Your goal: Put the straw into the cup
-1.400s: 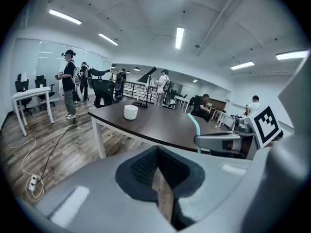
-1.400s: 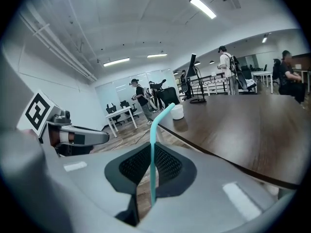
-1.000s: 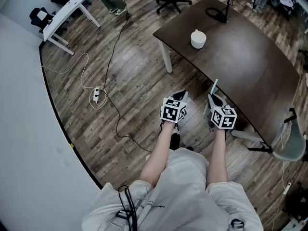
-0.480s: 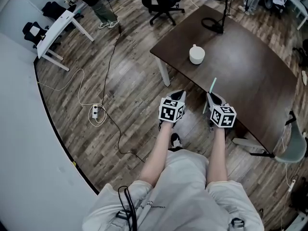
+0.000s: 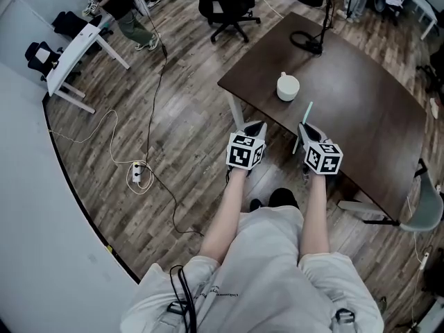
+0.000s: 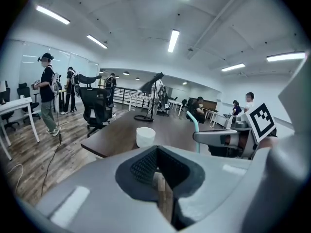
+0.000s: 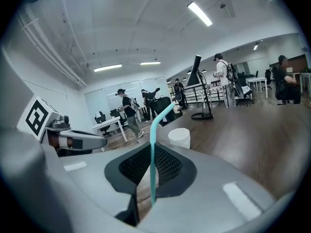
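Straw is sticking up from the right gripper, whose jaws are clamping it — apart from the white cup sitting on the dark table; the left gripper is hanging pinched together, empty.

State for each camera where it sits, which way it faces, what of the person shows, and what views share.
Head view: on the head, looking down at table, cup; shows legs, forearms, left gripper, right gripper.
Left gripper view: on that gripper, along its shut, empty jaws toward cup; right gripper at right.
Right gripper view: along jaws shut on straw, toward cup; left gripper at left.
All share the cup.
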Tool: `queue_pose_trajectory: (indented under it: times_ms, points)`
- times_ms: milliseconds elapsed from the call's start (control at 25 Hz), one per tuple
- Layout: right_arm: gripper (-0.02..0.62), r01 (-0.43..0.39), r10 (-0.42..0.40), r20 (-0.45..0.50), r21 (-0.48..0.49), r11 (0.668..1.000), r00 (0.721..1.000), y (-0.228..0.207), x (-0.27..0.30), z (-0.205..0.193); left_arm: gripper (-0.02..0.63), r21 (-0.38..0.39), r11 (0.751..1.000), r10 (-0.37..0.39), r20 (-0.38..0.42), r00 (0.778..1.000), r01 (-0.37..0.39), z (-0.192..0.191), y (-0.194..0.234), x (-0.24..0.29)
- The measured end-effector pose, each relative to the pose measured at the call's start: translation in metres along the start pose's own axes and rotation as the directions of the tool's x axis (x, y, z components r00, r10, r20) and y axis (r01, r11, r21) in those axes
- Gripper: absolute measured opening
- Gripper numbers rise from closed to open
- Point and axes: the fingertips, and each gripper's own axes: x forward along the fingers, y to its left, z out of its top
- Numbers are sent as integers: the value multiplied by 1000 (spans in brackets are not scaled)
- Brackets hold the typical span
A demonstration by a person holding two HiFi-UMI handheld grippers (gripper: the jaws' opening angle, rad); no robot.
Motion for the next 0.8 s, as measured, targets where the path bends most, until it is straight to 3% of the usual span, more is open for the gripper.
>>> queue_pose_trajectory:
  times_ms: [600, 800]
  points:
    - [48, -9, 8, -44, -30, 999, 999, 1, 34, 8, 0, -45, 999, -7, -13, 1000, 7, 1, 28, 16]
    - [48, 2, -3, 12, 79, 997, 1000, -17, 43, 21, 0, -38, 999, -19, -16, 1000, 18, 10, 30, 31]
